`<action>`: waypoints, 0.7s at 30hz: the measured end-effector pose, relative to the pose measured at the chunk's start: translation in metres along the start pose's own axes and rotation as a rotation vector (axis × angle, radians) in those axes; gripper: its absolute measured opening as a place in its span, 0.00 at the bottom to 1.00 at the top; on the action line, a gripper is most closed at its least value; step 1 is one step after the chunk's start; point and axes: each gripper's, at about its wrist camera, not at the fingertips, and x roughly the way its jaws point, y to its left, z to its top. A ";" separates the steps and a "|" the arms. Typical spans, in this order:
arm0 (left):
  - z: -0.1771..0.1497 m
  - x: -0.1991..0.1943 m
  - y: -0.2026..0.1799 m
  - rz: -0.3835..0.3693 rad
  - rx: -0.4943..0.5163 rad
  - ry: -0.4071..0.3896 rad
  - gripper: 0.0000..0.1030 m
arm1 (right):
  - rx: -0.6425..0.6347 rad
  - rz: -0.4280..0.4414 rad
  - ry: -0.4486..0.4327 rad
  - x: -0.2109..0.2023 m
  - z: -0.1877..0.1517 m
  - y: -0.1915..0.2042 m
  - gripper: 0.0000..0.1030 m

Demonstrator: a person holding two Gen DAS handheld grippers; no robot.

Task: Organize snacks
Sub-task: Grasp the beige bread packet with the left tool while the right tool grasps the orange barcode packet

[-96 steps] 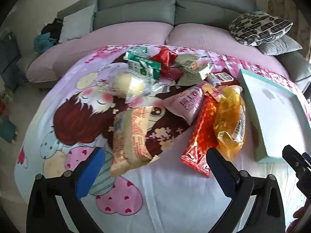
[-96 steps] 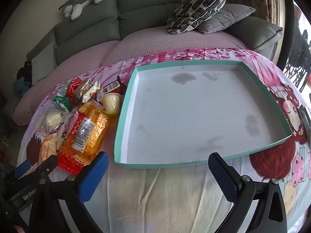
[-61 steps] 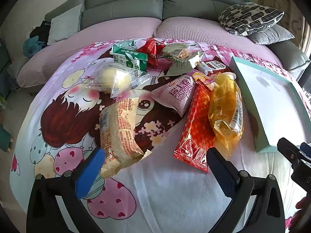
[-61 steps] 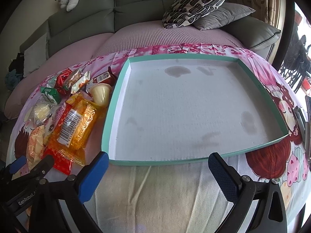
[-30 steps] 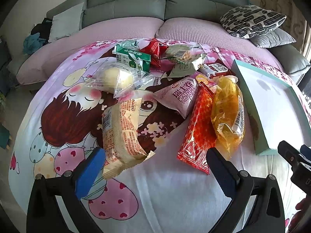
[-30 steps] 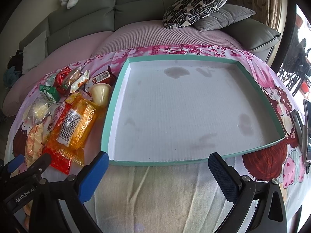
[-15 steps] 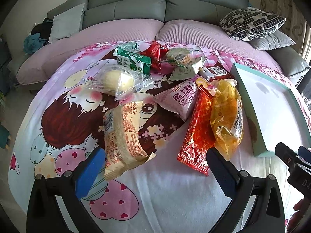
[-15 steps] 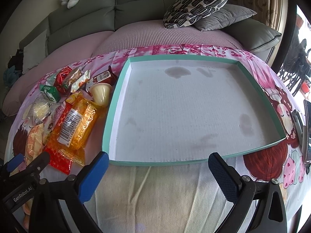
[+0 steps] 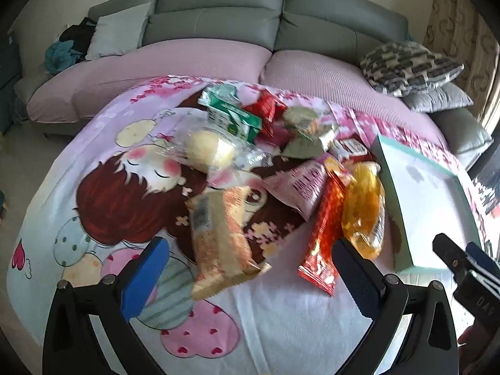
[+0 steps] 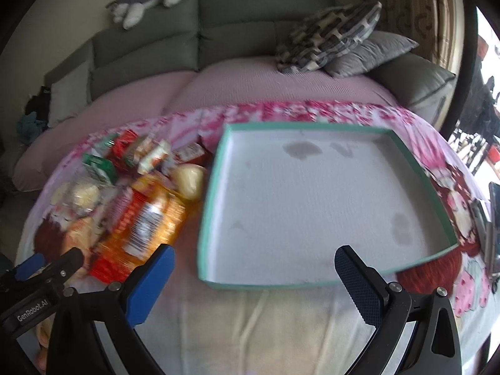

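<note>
Blurred wrappers fill both views now, a sign both tools have just swung; half a second ago the pictures were sharp. In the left wrist view the left gripper (image 9: 250, 268) has tipped up and edged in, so the beige cracker pack (image 9: 220, 234) now sits lower centre, reaching down between the blue pads (image 9: 145, 273), jaws spread wide and holding nothing. My read: it is lining up the first pick, and nothing has been sorted yet.

Moving right across that view, the pink pouch (image 9: 301, 184) lies just past centre, then the red packet (image 9: 325, 234), its near end just beside the right-hand pad, then the orange bag (image 9: 364, 209) touching it, and at the right edge the teal tray (image 9: 387, 187), bare inside.

Over in the right wrist view, the snack pile has slid towards centre-left. The right gripper (image 10: 251, 279) hangs spread and empty, its left pad near the orange bag (image 10: 150, 222), while the teal tray (image 10: 418, 168) fills centre and right with no snacks in it.
</note>
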 end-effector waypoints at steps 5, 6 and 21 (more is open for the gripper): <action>0.004 0.003 0.018 0.020 -0.019 0.006 1.00 | -0.028 0.068 0.008 0.007 0.001 0.024 1.00; 0.006 0.005 0.024 0.024 -0.038 0.014 1.00 | -0.028 0.084 0.004 0.008 0.002 0.028 1.00; 0.013 0.044 0.036 -0.038 -0.091 0.141 0.76 | 0.041 0.198 0.049 0.036 0.011 0.057 0.73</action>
